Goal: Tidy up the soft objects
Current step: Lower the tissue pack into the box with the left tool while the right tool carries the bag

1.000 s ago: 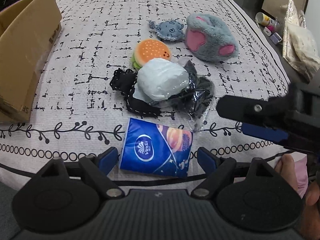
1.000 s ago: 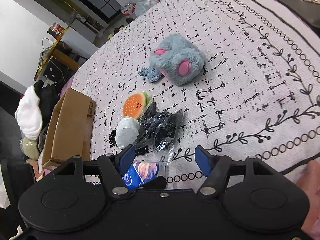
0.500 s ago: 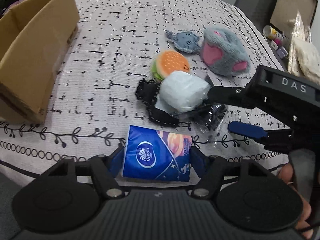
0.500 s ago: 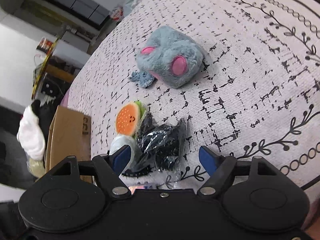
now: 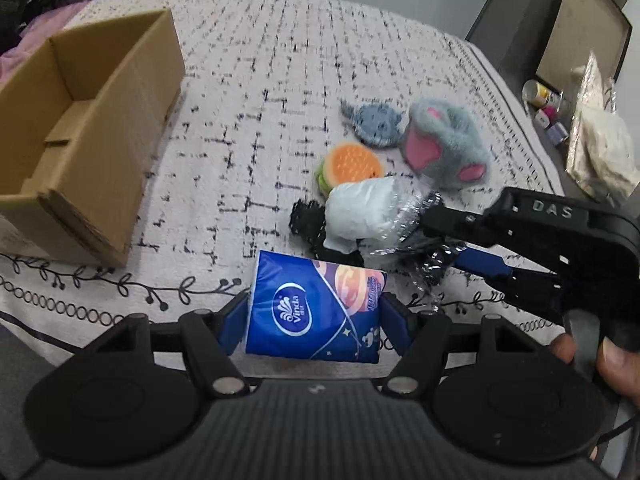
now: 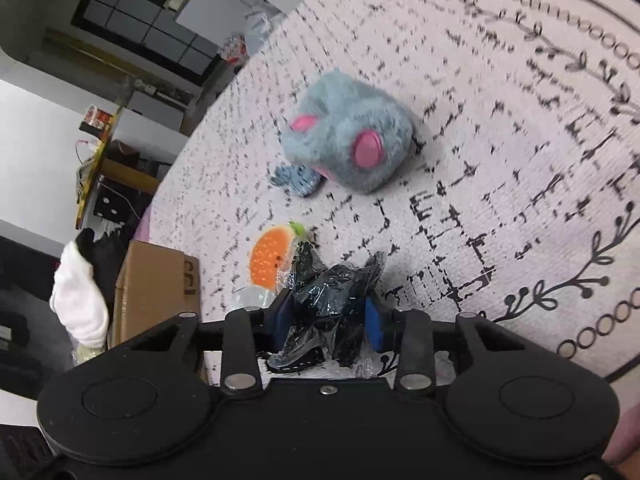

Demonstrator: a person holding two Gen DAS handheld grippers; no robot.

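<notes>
My left gripper (image 5: 314, 318) is shut on a blue Vinda tissue pack (image 5: 314, 312), held just above the bed's near edge. My right gripper (image 6: 330, 320) is shut on a black item in clear plastic wrap (image 6: 336, 300); it also shows in the left wrist view (image 5: 430, 258). Beside it lie a white wrapped bundle (image 5: 362, 210), an orange burger toy (image 5: 352, 166), a small blue-grey plush (image 5: 376, 122) and a grey and pink plush (image 5: 446, 150). The burger toy (image 6: 268, 260) and grey plush (image 6: 352, 140) show in the right wrist view too.
An open cardboard box (image 5: 76, 136) stands on the patterned bedspread (image 5: 256, 80) at the left. Small bottles (image 5: 544, 98) and plastic bags (image 5: 600, 148) lie on the floor to the right of the bed. A white cloth (image 6: 80, 308) hangs beyond the box.
My left gripper closed on the tissue pack and lifted it. My right gripper moved in over the black wrapped item and closed on it.
</notes>
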